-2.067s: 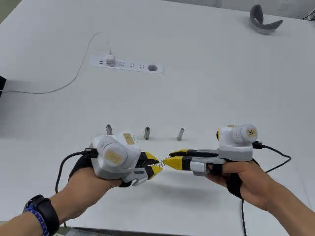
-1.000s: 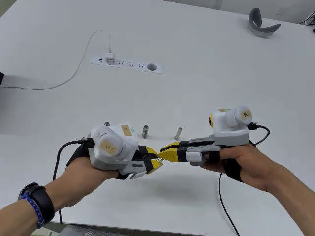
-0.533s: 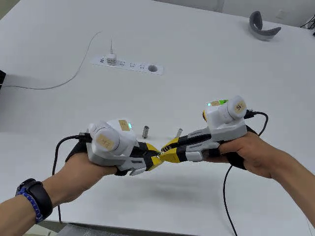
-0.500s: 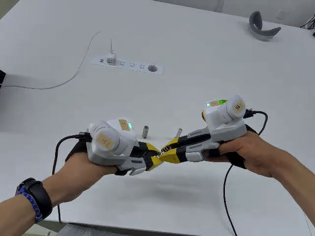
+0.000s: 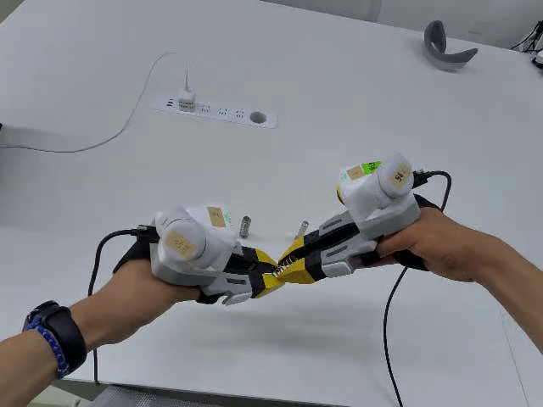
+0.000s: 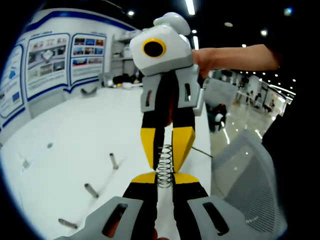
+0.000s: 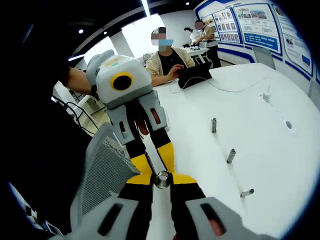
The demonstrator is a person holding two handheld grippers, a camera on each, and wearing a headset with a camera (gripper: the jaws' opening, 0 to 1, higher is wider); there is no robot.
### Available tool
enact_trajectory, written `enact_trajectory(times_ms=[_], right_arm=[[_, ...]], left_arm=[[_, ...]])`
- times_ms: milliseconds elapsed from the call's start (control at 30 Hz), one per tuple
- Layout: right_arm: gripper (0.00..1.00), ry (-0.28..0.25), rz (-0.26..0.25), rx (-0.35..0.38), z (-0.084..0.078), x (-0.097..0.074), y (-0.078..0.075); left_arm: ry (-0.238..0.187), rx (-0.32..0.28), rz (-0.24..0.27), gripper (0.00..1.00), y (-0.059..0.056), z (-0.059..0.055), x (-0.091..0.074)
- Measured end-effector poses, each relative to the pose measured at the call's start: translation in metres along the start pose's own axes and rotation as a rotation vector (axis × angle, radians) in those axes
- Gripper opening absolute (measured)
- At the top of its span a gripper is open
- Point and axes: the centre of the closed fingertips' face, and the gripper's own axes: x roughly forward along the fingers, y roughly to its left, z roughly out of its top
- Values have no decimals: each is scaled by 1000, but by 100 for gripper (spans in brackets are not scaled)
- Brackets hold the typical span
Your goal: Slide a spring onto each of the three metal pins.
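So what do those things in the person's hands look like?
The left gripper and right gripper match: white bodies, black jaws tipped yellow, a round tan sticker, a black cable each. Black hand straps; a dark wristband on the left wrist.

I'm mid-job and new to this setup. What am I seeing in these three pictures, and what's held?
No robot arm here: a person holds two two-jaw tools. The wide picture comes from a headset camera looking down at the white table; the two round ones come from cameras riding on the tools. The left claw and right claw meet tip to tip, both pinching one small spring. On the table are three metal pins, with a power strip farther off.
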Motion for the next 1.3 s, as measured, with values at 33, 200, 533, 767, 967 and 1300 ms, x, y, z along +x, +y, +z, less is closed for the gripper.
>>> enact_trajectory(times_ms=[33,200,533,767,967,1300], right_arm=[[14,8,2,-10,0,0,0],[12,42,9,-11,-2,1,1],[12,33,-15,-4,-6,-1,-2],[12,15,-60,16,-12,-15,-13],[12,0,-102,46,-16,-26,-25],[12,3,-161,82,-24,-35,-44]], left_arm=[[1,2,-2,9,0,0,0],[0,4,-15,9,-3,0,0],[-6,15,-5,11,-2,-3,3],[1,-12,17,13,2,-14,3],[0,-53,37,16,5,-23,-1],[1,-96,87,18,14,-32,-5]])
